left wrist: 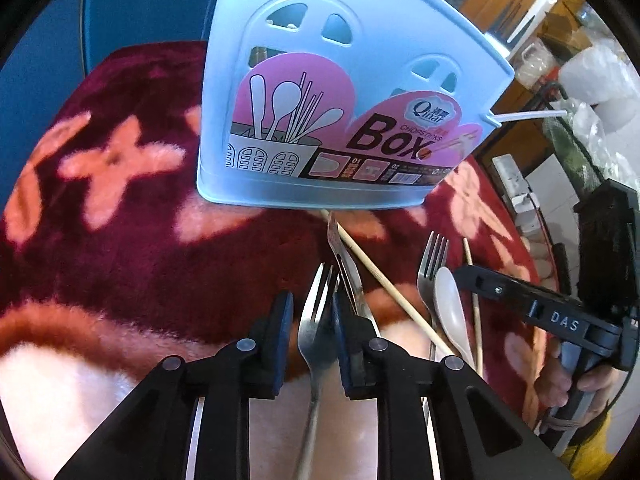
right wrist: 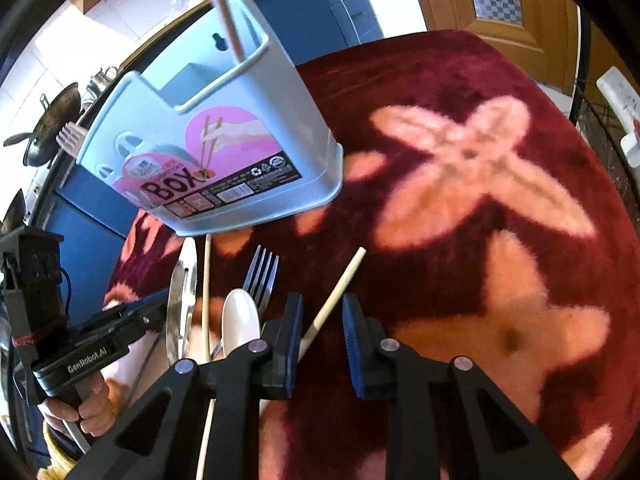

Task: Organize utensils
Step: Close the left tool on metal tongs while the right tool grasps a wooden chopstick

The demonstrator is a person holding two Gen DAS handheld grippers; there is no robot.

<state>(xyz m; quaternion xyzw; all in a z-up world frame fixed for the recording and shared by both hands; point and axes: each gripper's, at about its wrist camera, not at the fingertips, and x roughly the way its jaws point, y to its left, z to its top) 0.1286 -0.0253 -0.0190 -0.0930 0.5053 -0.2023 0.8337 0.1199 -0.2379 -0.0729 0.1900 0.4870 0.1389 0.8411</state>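
Left tool (left wrist: 310, 312): nearest the lens, jaws standing apart around a steel fork (left wrist: 316, 320); the right-hand pad touches the fork's head, the left-hand pad stands clear, so it is not clenched.
Steel fork: long axis runs 6 to 12 o'clock in the left wrist view, tines toward 12, handle back under the tool.
Right tool (right wrist: 318, 320): jaws apart, a wooden chopstick (right wrist: 340, 288) lies between them; I cannot tell if the pads press it.
Wooden chopstick: tip toward 1 o'clock in the right wrist view, other end hidden under the left-hand jaw.
Blue utensil box (left wrist: 340, 80): upright at 12 o'clock, on the red flowered blanket (left wrist: 120, 240) over the tabletop.
Second fork (left wrist: 430, 268): tines toward 12 o'clock, touching a white spoon (left wrist: 450, 312).
Second chopstick (left wrist: 384, 284): slants from 11 to 5 o'clock, top end at the box's base.
Tongs (left wrist: 348, 276): just beside the right-hand pad, pointing at the box.
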